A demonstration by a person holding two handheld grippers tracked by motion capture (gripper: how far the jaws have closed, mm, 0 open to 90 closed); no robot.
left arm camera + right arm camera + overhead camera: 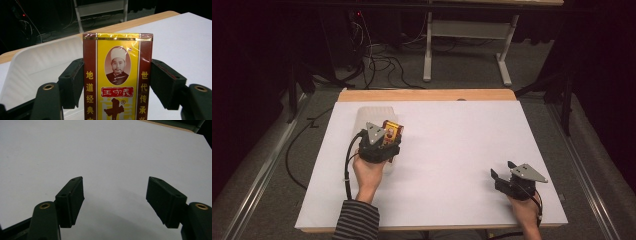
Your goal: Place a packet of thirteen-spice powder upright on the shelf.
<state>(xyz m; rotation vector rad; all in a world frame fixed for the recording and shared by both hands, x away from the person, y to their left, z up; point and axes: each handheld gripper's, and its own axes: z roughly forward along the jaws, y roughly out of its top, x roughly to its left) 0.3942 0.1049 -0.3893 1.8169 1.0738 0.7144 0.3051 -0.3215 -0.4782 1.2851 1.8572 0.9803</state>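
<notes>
A red and yellow box [117, 82] with Chinese writing and a printed portrait stands upright between the jaws of my left gripper [116, 82], which is shut on its two sides. In the high view that gripper [388, 136] holds the box [393, 131] above the near end of a translucent white plastic bin [371, 114] at the left of the table. The bin [42, 62] lies just behind and left of the box in the left gripper view. My right gripper [501, 171] rests low at the table's right front, its jaws wide open over bare white surface [115, 192].
A white sheet [452, 150] covers the table, with a wooden edge [427, 95] showing at the far side. Beyond the table are cables [382, 60] on a grey floor and the legs of another white table [462, 30].
</notes>
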